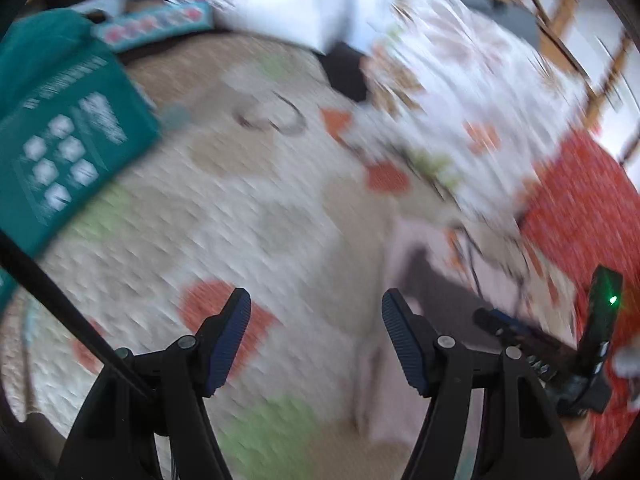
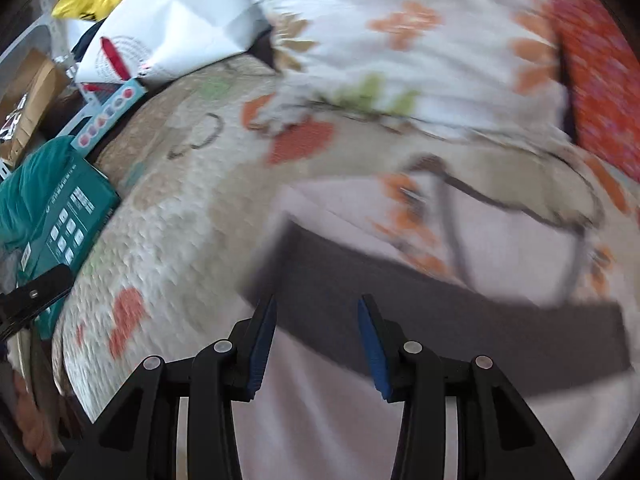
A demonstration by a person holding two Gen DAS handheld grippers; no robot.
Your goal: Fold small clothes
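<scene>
A small pale pink garment [image 2: 320, 432] with a wide dark grey band [image 2: 460, 320] lies flat on a quilted bedcover [image 2: 168, 240] printed with orange and green patches. My right gripper [image 2: 317, 322] hovers over the band's left end, open, with nothing pinched between its blue pads. In the left wrist view the same garment [image 1: 416, 248] lies to the right of my left gripper [image 1: 316, 312]. That gripper is open over bare quilt [image 1: 248, 208] and holds nothing. Both views are blurred.
A white floral duvet [image 2: 420, 60] is bunched at the back, with red patterned cloth [image 1: 580, 208] to the right. A teal box [image 1: 68, 152] and white bags [image 2: 180, 20] sit at the quilt's left edge. A black housing with a green light [image 1: 604, 308] stands at the right.
</scene>
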